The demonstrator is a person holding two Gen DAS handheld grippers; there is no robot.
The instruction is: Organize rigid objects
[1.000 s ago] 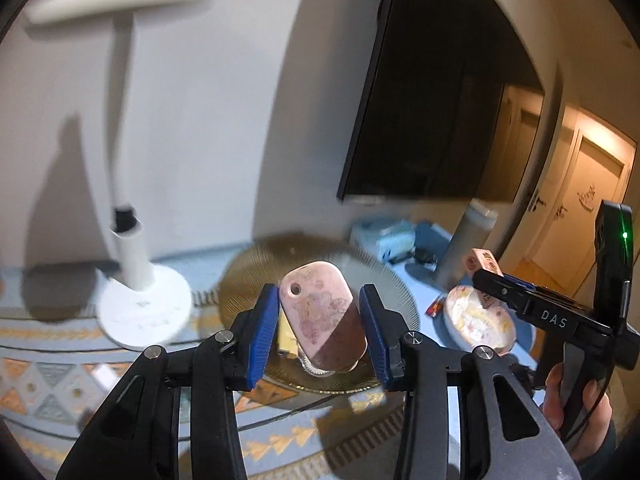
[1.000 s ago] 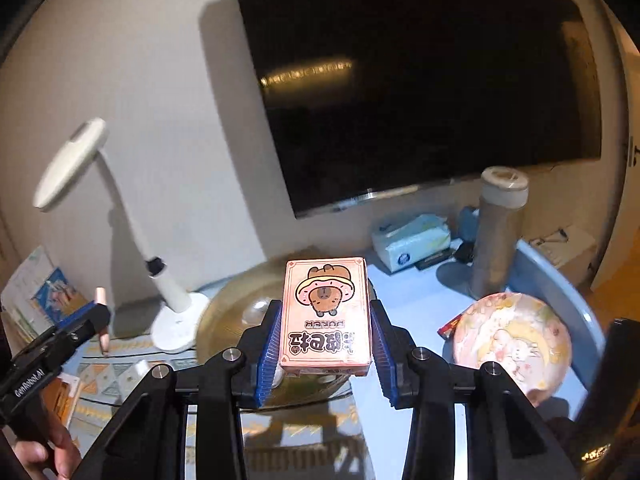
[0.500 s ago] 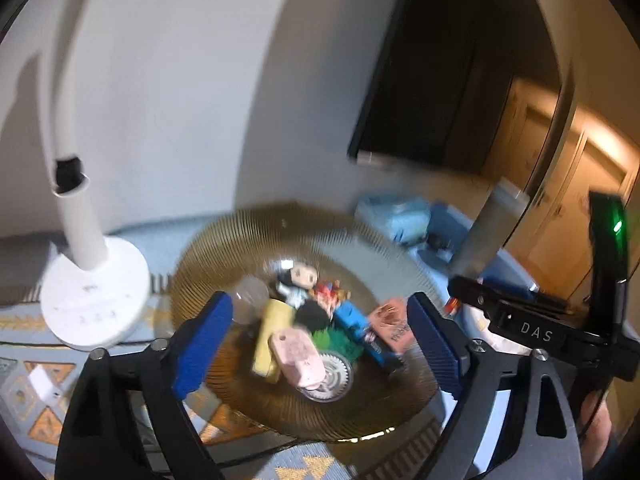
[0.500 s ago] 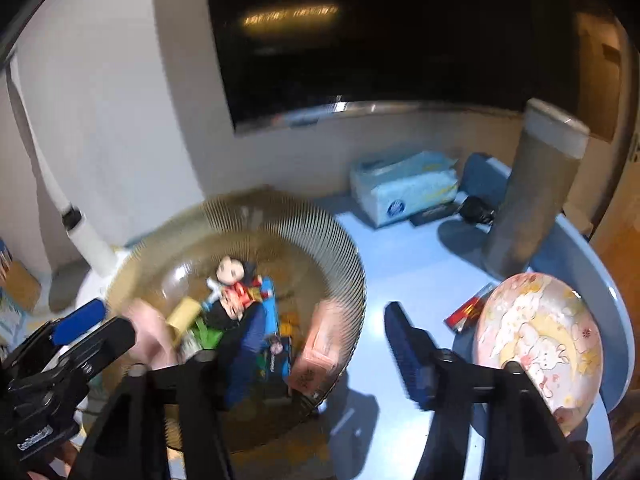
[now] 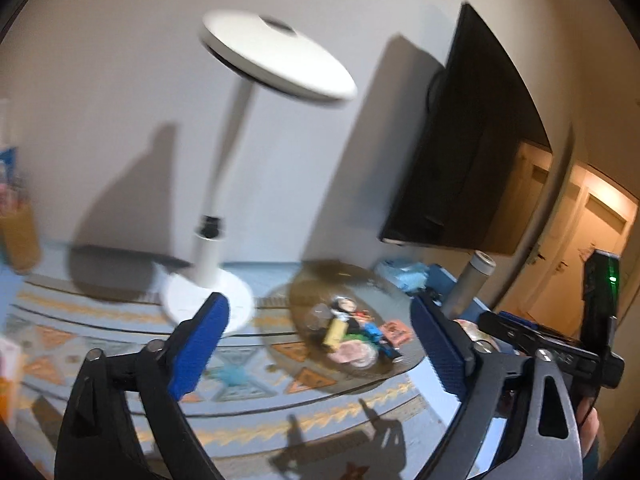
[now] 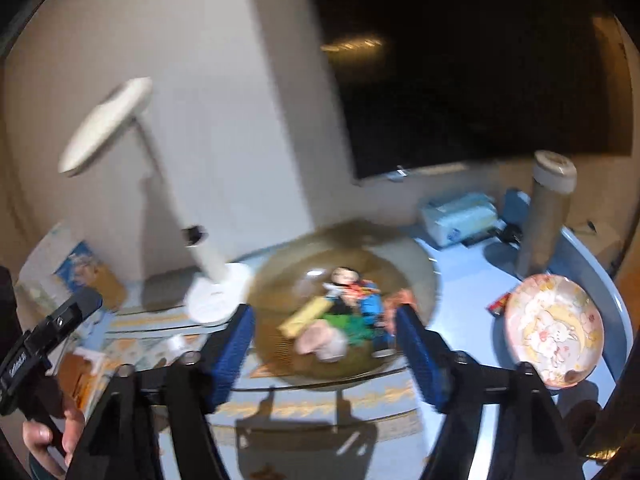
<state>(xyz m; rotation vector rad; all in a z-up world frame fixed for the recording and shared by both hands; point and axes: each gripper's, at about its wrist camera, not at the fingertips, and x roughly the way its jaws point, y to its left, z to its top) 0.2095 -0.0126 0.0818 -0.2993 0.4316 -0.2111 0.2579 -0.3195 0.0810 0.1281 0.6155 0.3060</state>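
Observation:
An amber ribbed glass bowl (image 6: 404, 248) holds several small things. Among them are a pink speckled tag (image 6: 320, 340), a yellow block (image 6: 306, 316), a doll figure (image 6: 346, 278) and an orange card box (image 6: 400, 300) at the bowl's right side. My right gripper (image 6: 324, 312) hangs in front of the bowl, its jaws opening wide with nothing between them. In the left wrist view the bowl (image 5: 296, 344) lies farther off, with the pink tag (image 5: 347, 354) and card box (image 5: 394, 330) inside. My left gripper (image 5: 318, 302) is also opening and empty.
A white desk lamp (image 6: 208, 256) stands left of the bowl. A rabbit-print plate (image 6: 552, 332), a grey flask (image 6: 548, 212) and a tissue pack (image 6: 460, 216) sit to the right. A dark screen (image 6: 460, 60) hangs behind. A patterned mat (image 5: 240, 368) covers the near table.
The left jaws let go of the pink tag and the right jaws let go of the card box; both now lie in the bowl. Both grippers opened wide and drew back.

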